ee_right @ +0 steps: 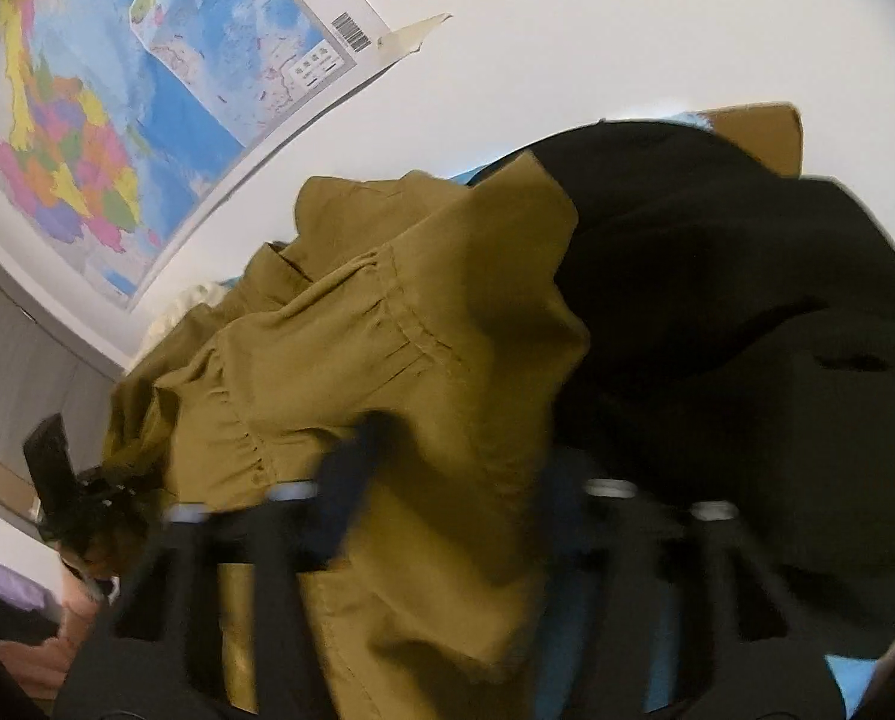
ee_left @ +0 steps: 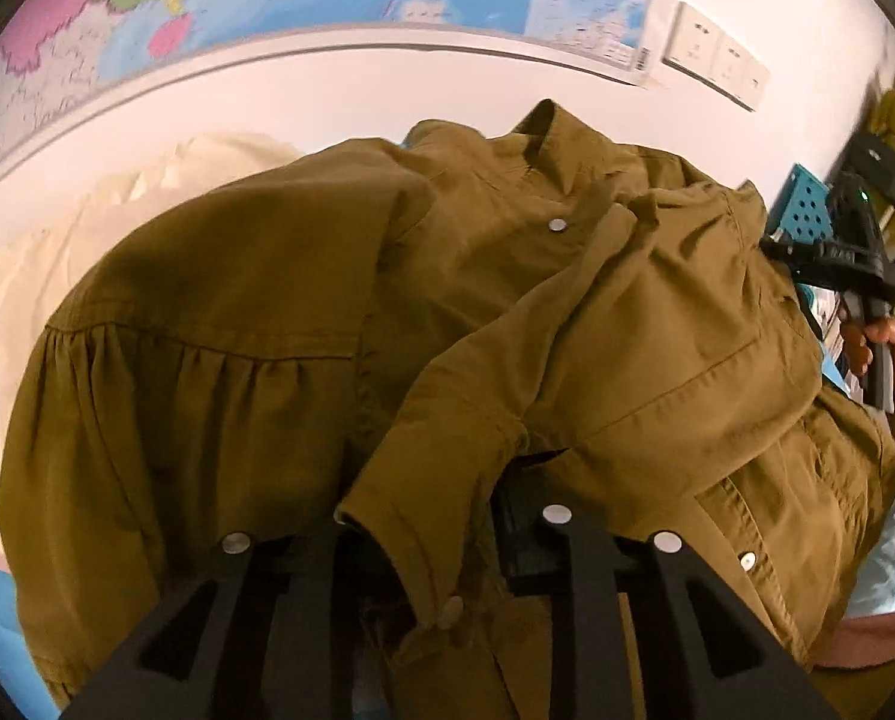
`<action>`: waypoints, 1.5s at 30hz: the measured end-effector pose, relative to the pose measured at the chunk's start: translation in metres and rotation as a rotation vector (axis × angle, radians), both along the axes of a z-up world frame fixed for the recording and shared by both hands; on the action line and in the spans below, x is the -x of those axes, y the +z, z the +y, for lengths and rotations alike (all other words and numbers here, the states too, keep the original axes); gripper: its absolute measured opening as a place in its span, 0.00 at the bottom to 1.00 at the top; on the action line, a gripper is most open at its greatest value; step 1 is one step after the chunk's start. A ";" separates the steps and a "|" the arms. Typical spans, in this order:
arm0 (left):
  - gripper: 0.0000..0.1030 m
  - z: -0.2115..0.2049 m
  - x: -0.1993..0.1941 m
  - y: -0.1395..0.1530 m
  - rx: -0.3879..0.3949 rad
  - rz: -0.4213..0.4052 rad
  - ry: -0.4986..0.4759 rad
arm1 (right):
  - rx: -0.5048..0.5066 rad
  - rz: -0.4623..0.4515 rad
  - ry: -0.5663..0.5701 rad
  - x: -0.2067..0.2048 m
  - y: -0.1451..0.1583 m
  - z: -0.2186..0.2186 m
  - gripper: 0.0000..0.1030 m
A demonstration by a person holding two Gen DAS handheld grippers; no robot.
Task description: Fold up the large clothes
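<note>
Both grippers, left [ee_left: 441, 540] and right [ee_right: 447, 498], pinch the shirt [ee_left: 267, 300], seemingly mid-fold; next, lay it flat ahead.

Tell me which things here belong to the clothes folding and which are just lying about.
Part of the job:
- olive shirt
- left tool, cuff between its fingers
- right tool, on shirt fabric

Just lying about:
- wall map
- wall sockets
- black garment
- cream cloth
- blue perforated crate
</note>
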State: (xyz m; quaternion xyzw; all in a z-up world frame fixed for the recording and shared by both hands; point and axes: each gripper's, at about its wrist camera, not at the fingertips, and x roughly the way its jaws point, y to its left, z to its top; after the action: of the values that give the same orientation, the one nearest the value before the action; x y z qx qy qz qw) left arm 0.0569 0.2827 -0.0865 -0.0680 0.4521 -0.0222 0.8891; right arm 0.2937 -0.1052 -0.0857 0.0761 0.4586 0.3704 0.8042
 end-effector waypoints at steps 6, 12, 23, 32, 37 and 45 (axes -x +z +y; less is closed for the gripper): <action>0.21 -0.002 -0.015 0.006 -0.005 -0.014 -0.001 | -0.052 -0.083 -0.044 0.006 0.033 -0.023 0.10; 0.23 -0.002 -0.041 -0.009 -0.021 0.039 0.041 | 0.107 -0.018 -0.090 -0.013 0.010 -0.010 0.26; 0.47 0.000 -0.033 -0.001 0.028 0.033 0.019 | 0.121 -0.358 0.077 0.075 0.067 0.061 0.48; 0.73 -0.007 0.042 0.046 -0.115 -0.157 -0.008 | 0.237 -0.280 0.413 0.092 0.003 0.232 0.48; 0.76 0.025 0.082 0.047 -0.170 -0.157 0.115 | 0.321 -0.196 0.381 0.071 -0.036 0.264 0.55; 0.76 0.068 0.111 0.024 -0.130 -0.098 0.230 | 0.099 -0.178 0.431 0.118 0.011 0.233 0.69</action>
State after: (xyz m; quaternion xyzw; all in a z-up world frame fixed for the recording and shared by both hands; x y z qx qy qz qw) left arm -0.0537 0.3505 -0.0629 -0.0604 0.3980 0.1059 0.9092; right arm 0.1756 0.1281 -0.0752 -0.0960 0.4093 0.5158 0.7465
